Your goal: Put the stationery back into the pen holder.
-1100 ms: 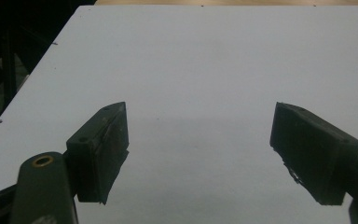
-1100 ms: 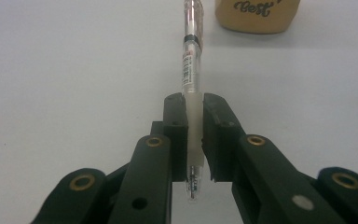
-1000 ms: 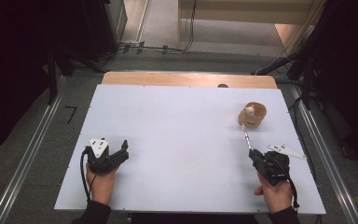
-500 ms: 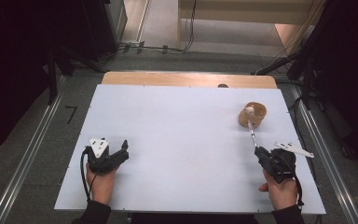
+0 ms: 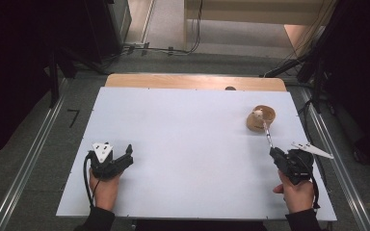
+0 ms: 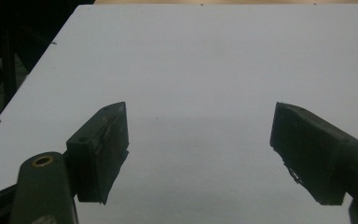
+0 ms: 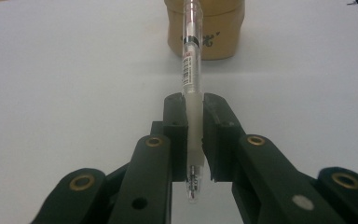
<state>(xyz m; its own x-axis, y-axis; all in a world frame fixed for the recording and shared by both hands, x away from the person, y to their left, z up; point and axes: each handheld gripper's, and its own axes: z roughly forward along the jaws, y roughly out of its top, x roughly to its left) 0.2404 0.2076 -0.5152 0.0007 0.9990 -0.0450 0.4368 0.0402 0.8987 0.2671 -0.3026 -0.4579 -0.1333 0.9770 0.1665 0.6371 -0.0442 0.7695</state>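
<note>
Clear plastic pen (image 7: 189, 70) sits clamped in your right claw (image 7: 194, 122), far end over the wooden cup (image 5: 260, 118). Your left claw (image 6: 200, 149), well apart from the cup, gapes wide over the white tabletop (image 5: 188, 139).

A clear plastic pen (image 7: 189, 70) with a white grip and a barcode label lies clamped by its grip end, its far end pointing at a short, round tan wooden holder (image 5: 260, 118) standing upright on the tabletop's right side.

1. In my right gripper view, the pen (image 7: 189, 70) runs off the top edge, its far end cut.
2. The wooden cup (image 7: 203, 29) is cropped there too, rim unseen.
3. Its printed marking is too small to read.
</note>
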